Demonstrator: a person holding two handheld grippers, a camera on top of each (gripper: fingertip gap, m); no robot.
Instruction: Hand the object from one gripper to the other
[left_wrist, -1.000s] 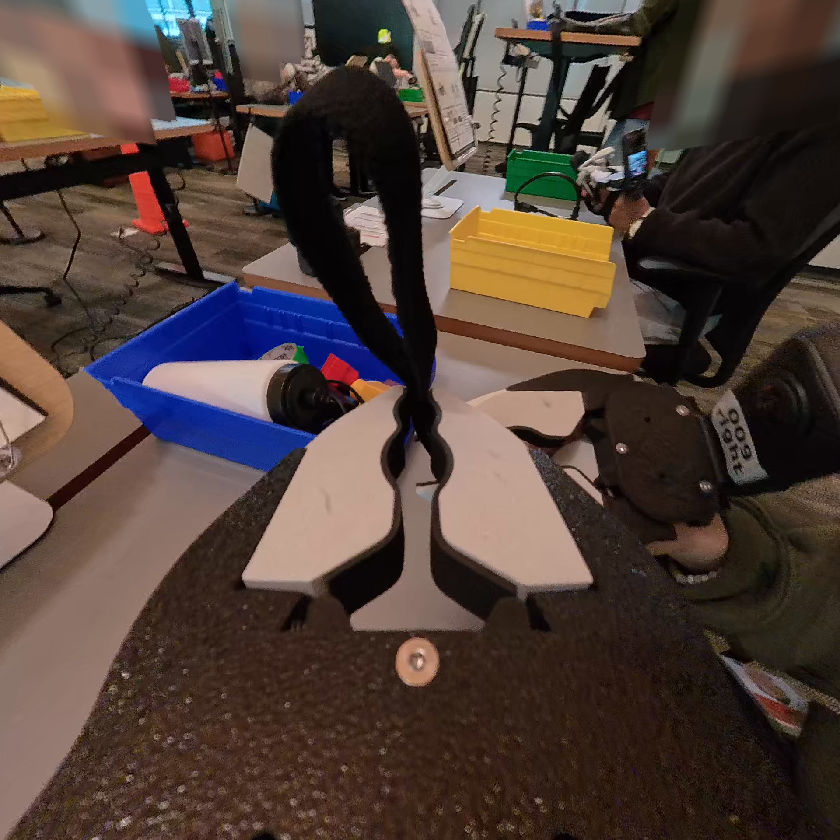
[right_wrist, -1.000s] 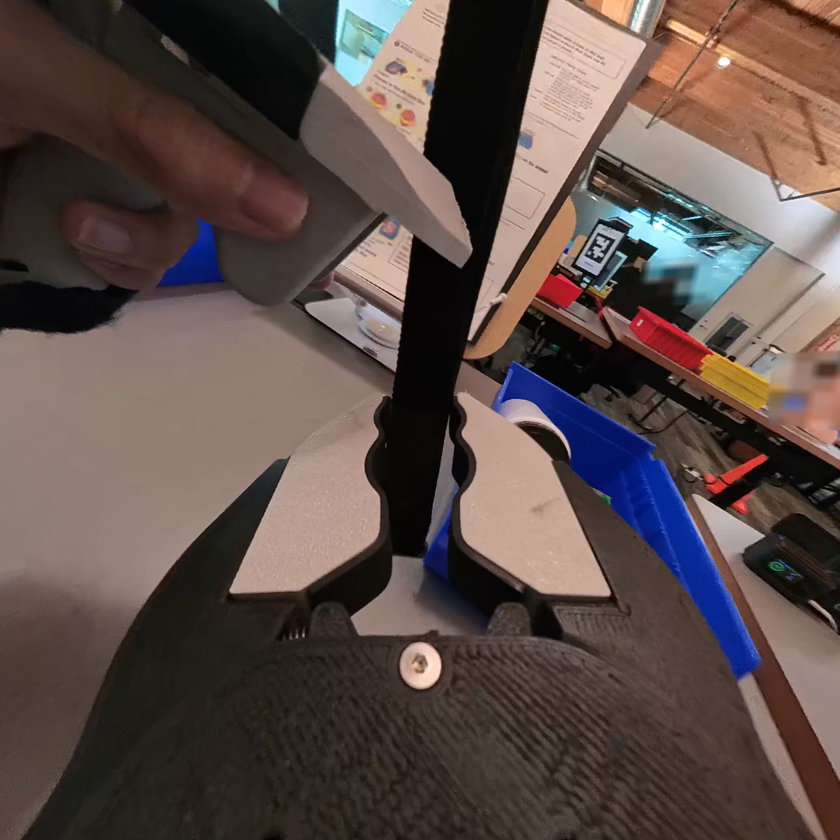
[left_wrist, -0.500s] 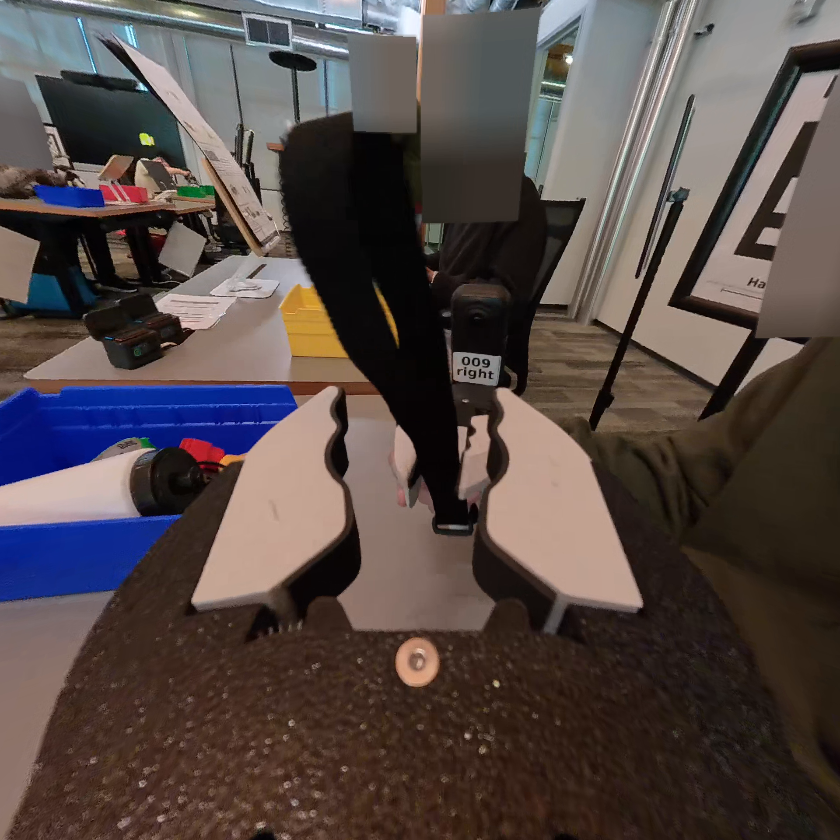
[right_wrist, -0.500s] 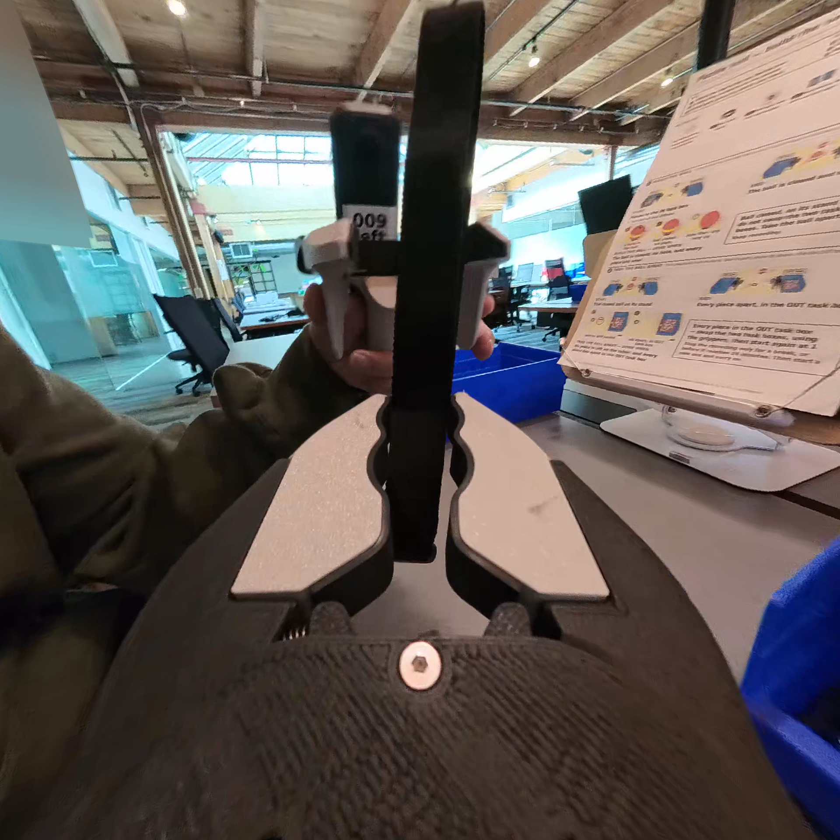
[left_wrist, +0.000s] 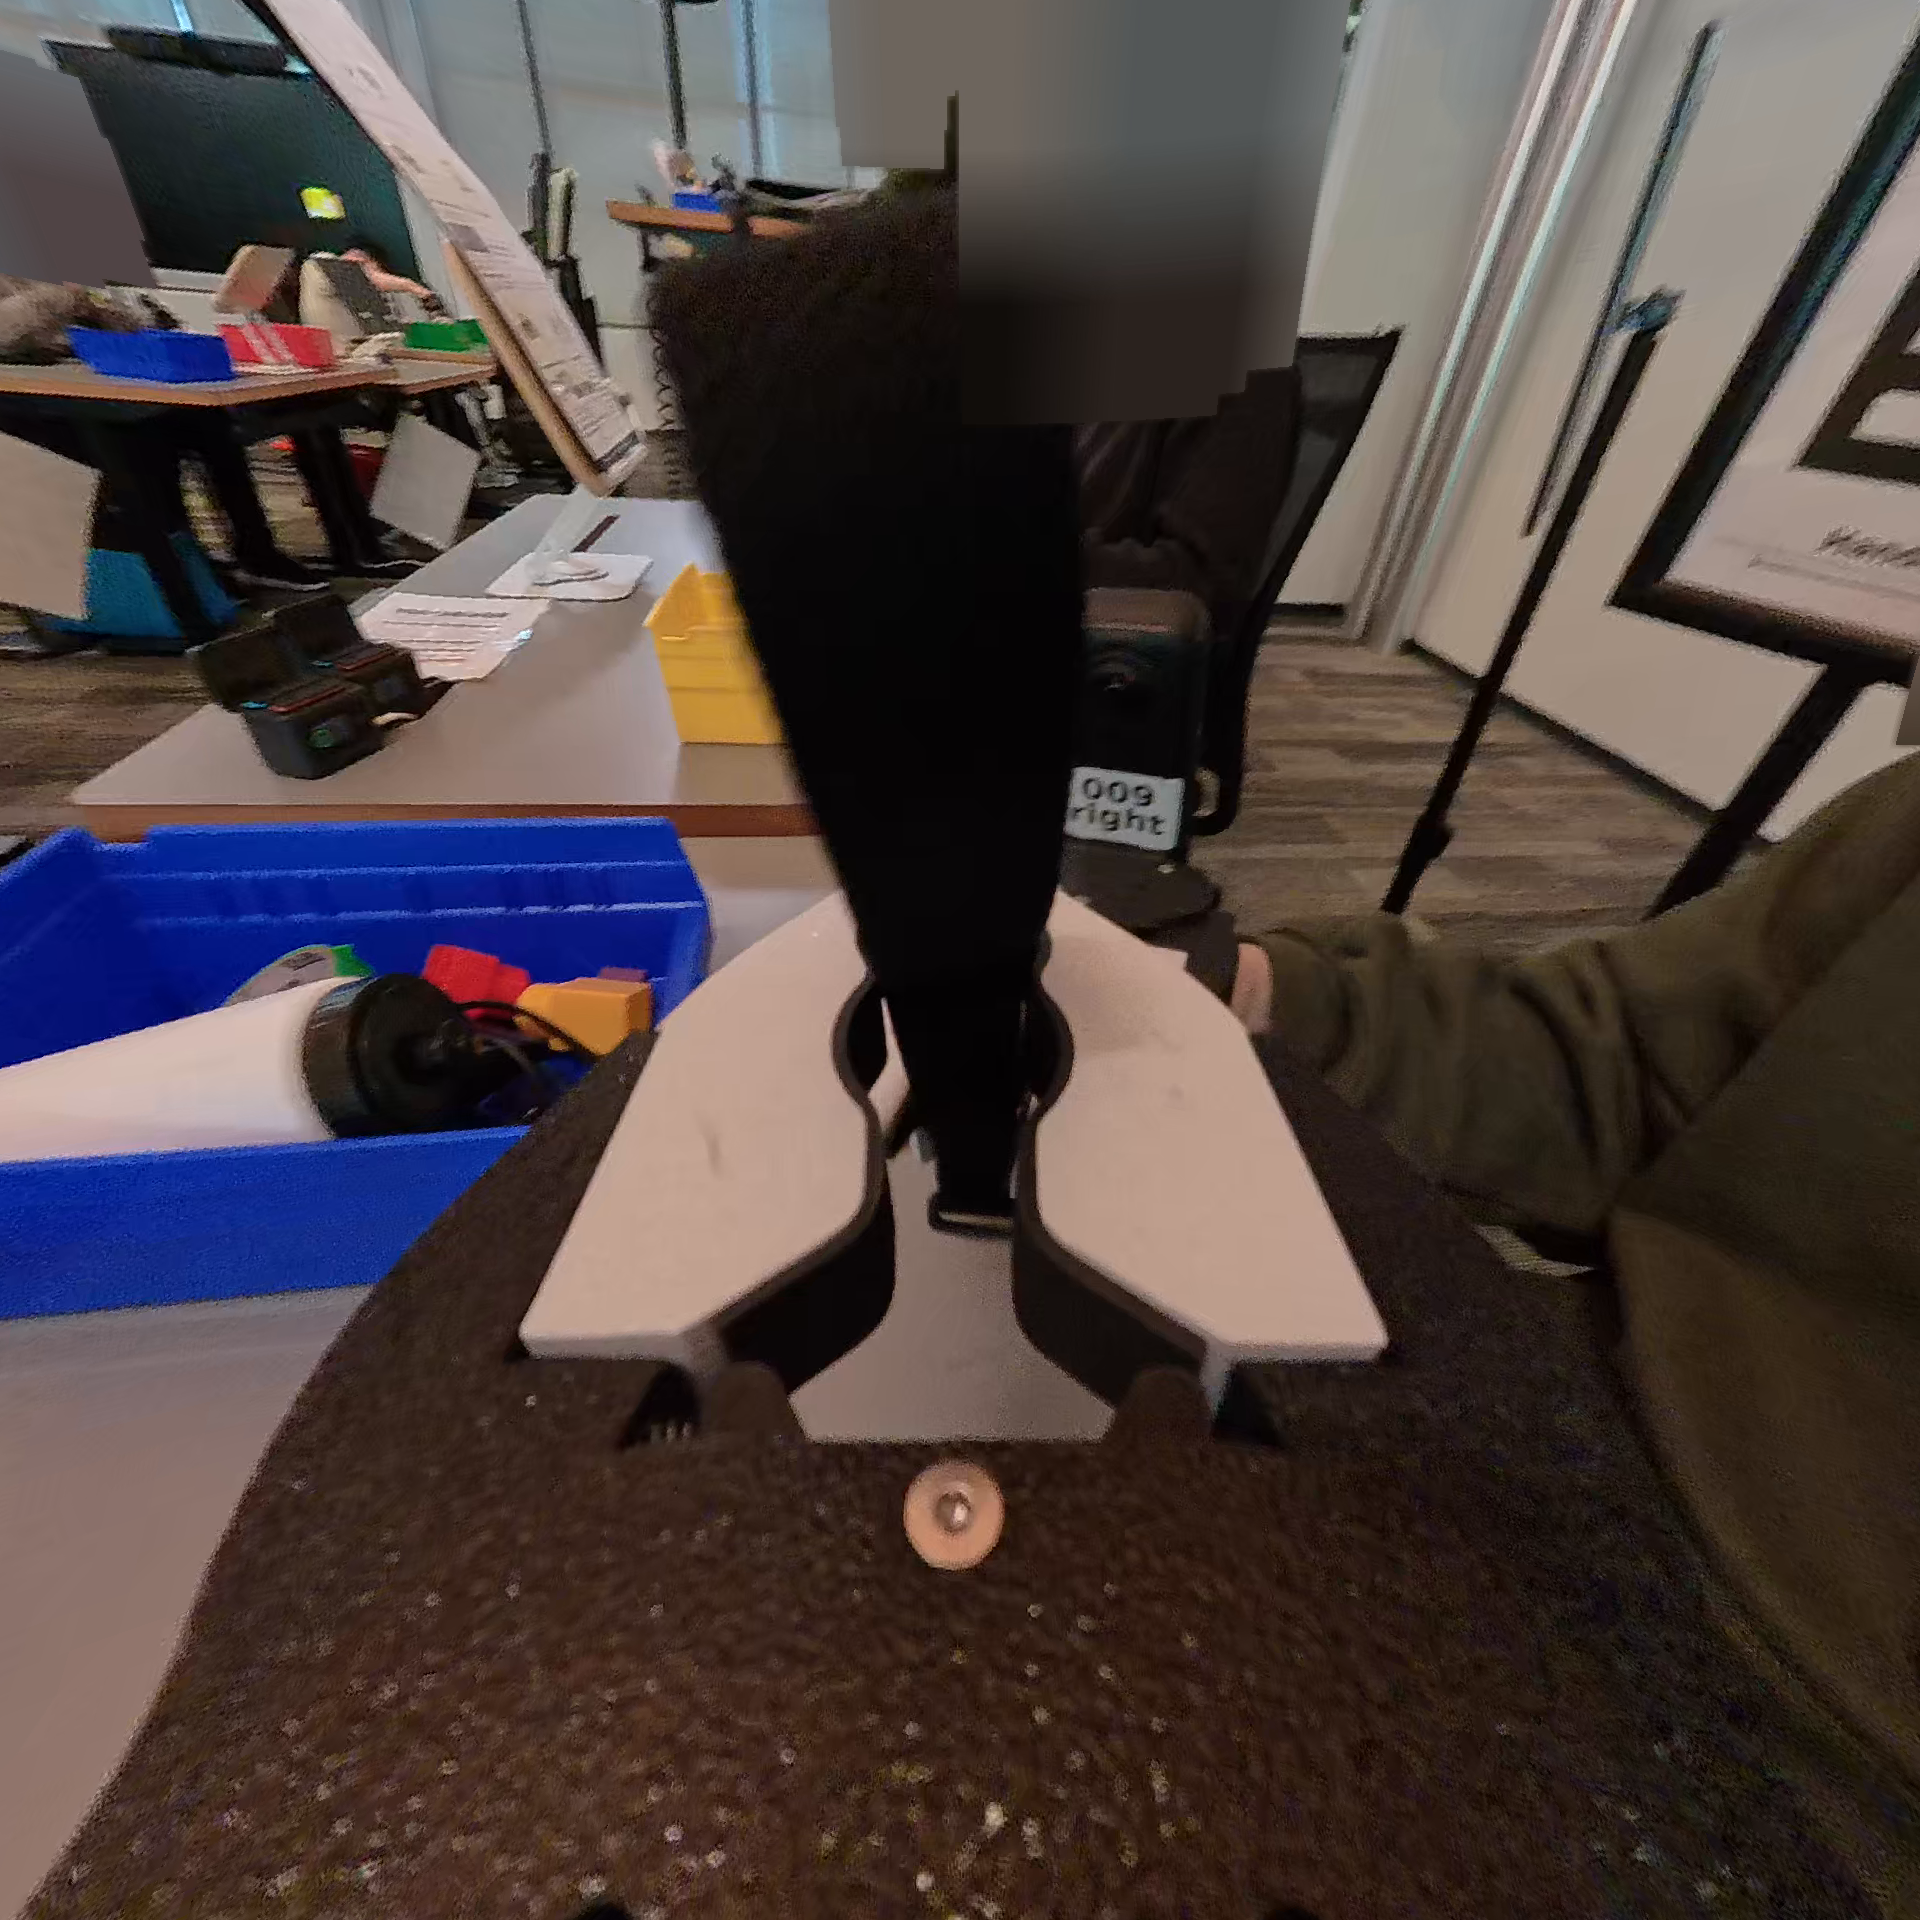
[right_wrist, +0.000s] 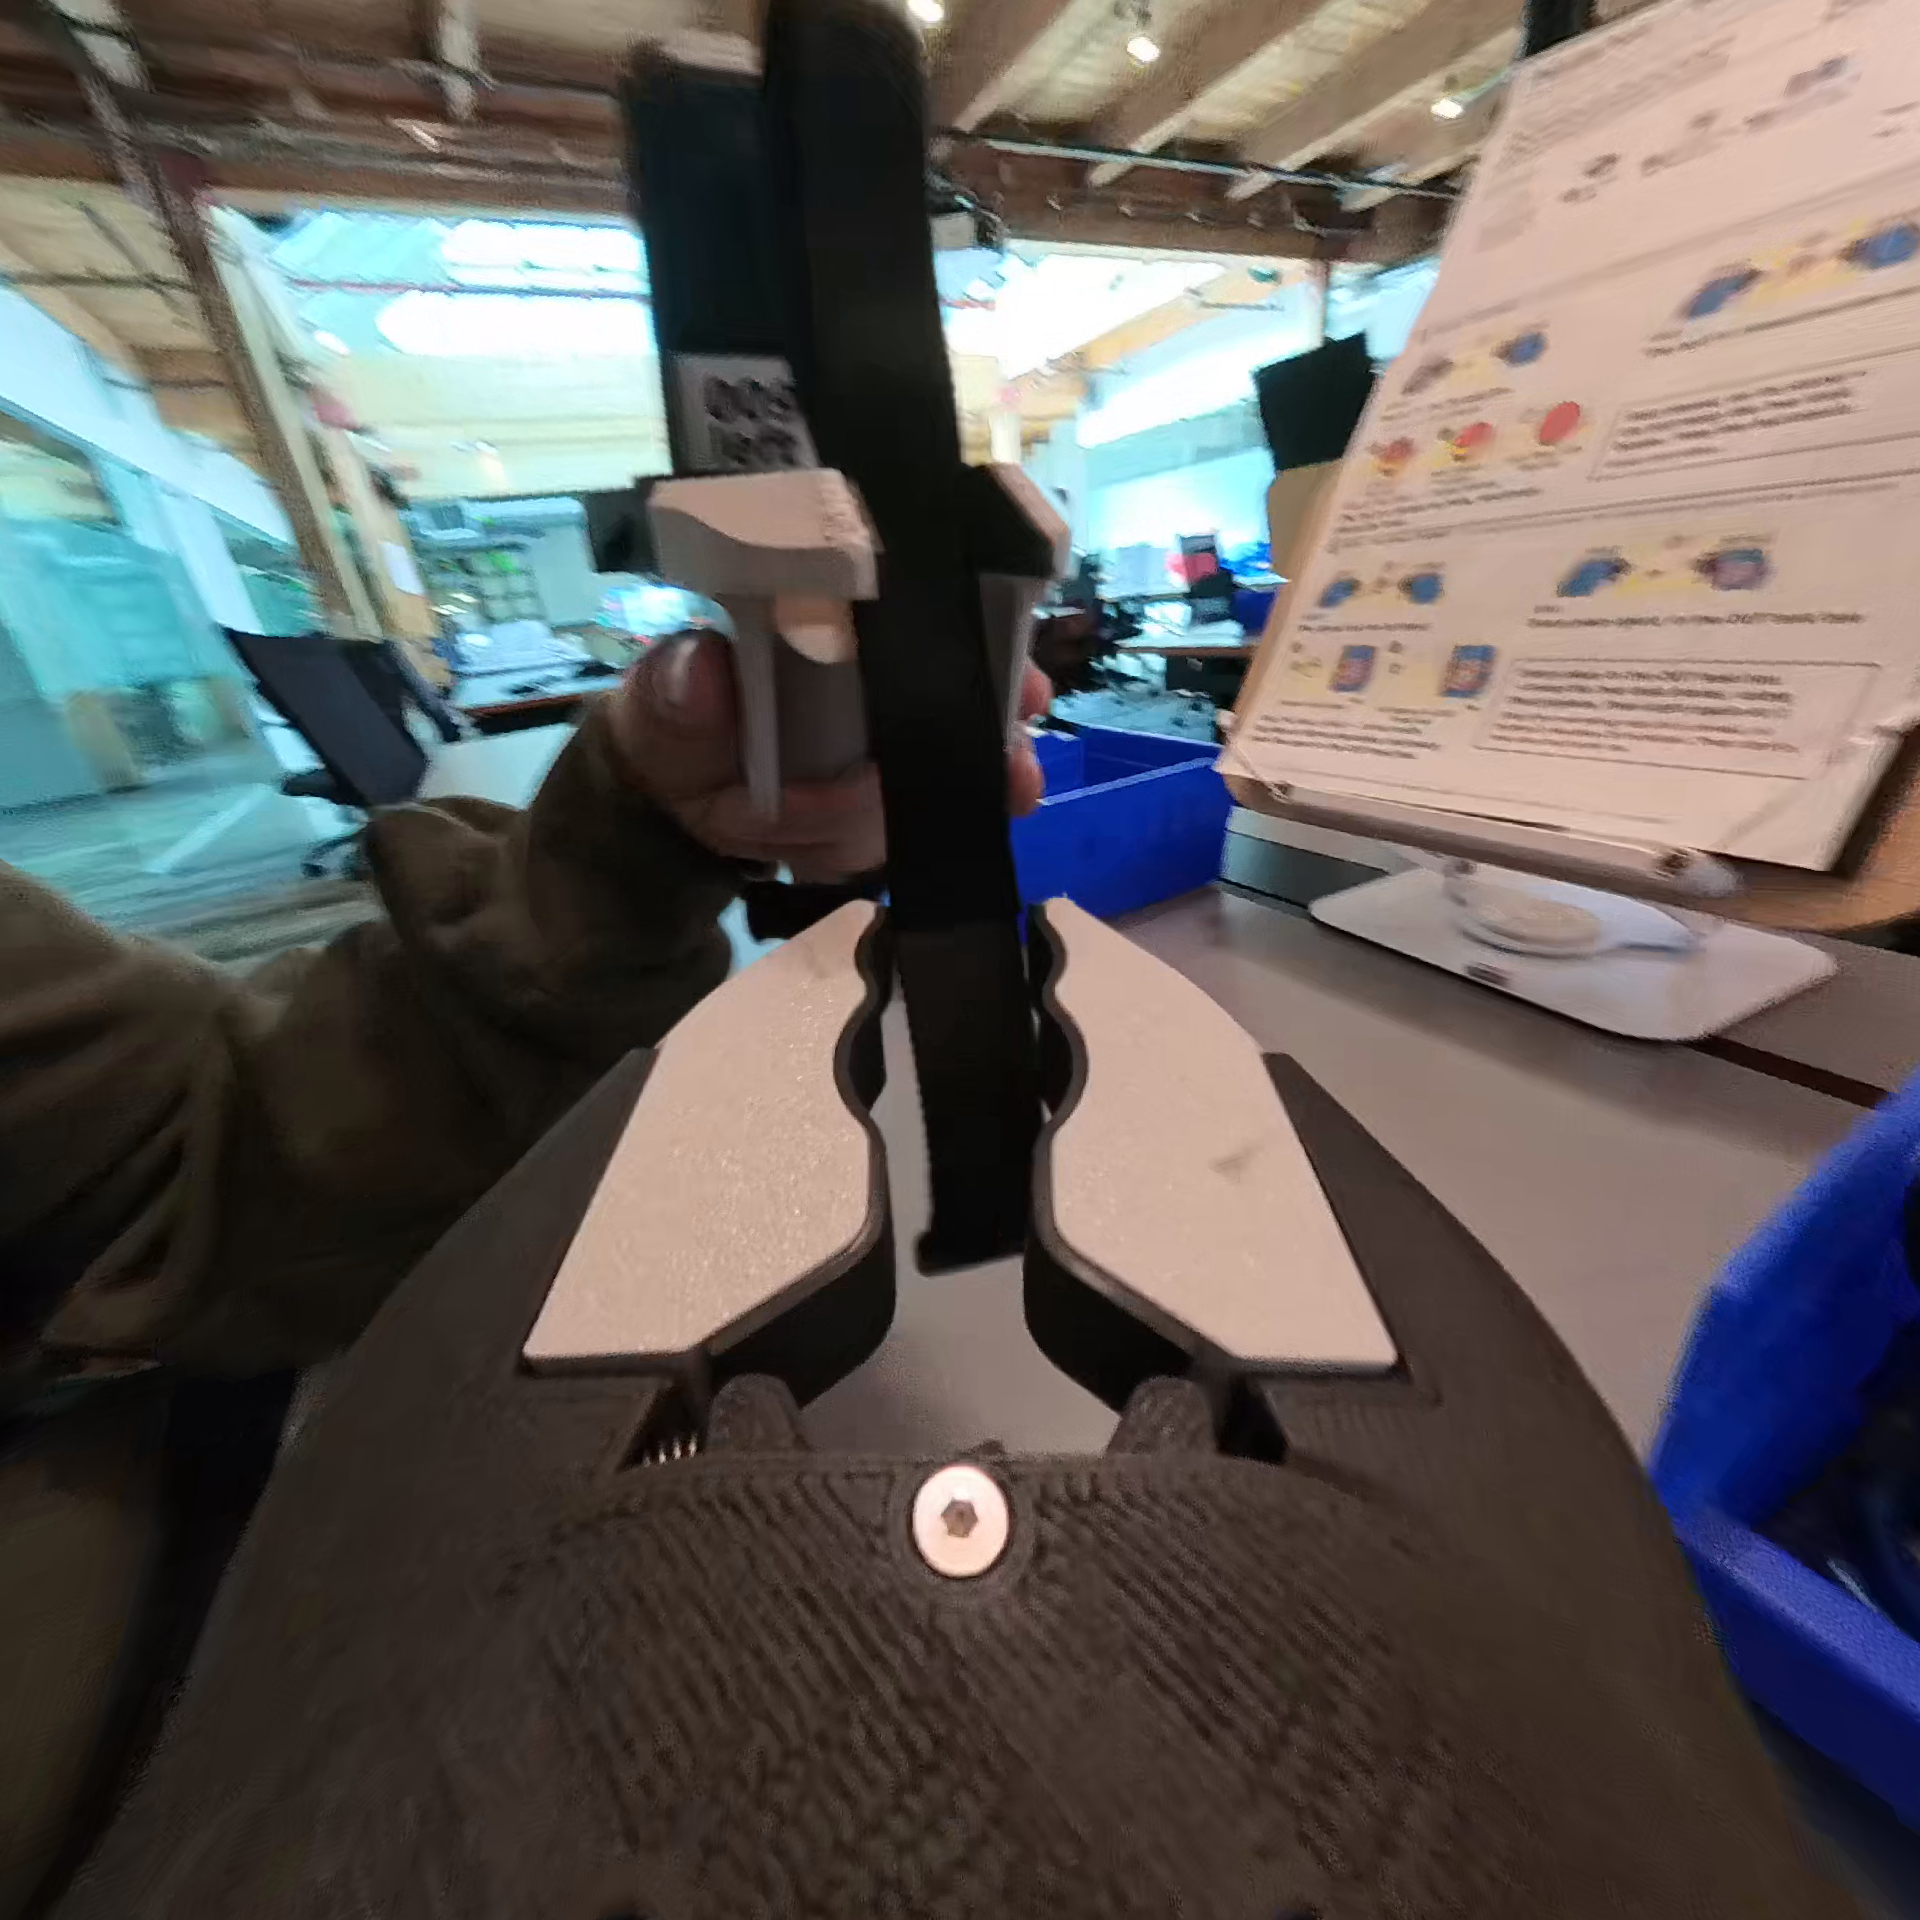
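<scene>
A long black strap (left_wrist: 894, 623) stands upright between both grippers, above the grey table (left_wrist: 135, 1455). My left gripper (left_wrist: 956, 935) is shut on the strap's lower part, and the strap's end lies between its fingers. My right gripper (right_wrist: 961, 914) is shut on the same strap (right_wrist: 883, 416), whose end hangs between its jaws. The two grippers face each other closely. In the right wrist view the left gripper (right_wrist: 914, 551) sits just beyond, with its jaws on either side of the strap. In the left wrist view the strap hides most of the right gripper; only its camera body (left_wrist: 1143, 686) shows.
A blue bin (left_wrist: 260, 1216) on the left holds a white bottle (left_wrist: 156, 1081) and small coloured parts. A yellow bin (left_wrist: 707, 665) sits on the far table. An instruction board on a white stand (right_wrist: 1610, 468) is at the right. Olive sleeves (left_wrist: 1558, 1039) reach in from the side. About 6 cm separates my left fingertips from my right.
My left gripper was shut on the strap, opened half a second ago, and has now closed in around it again. My right gripper has kept hold throughout. Both have drawn closer together.
</scene>
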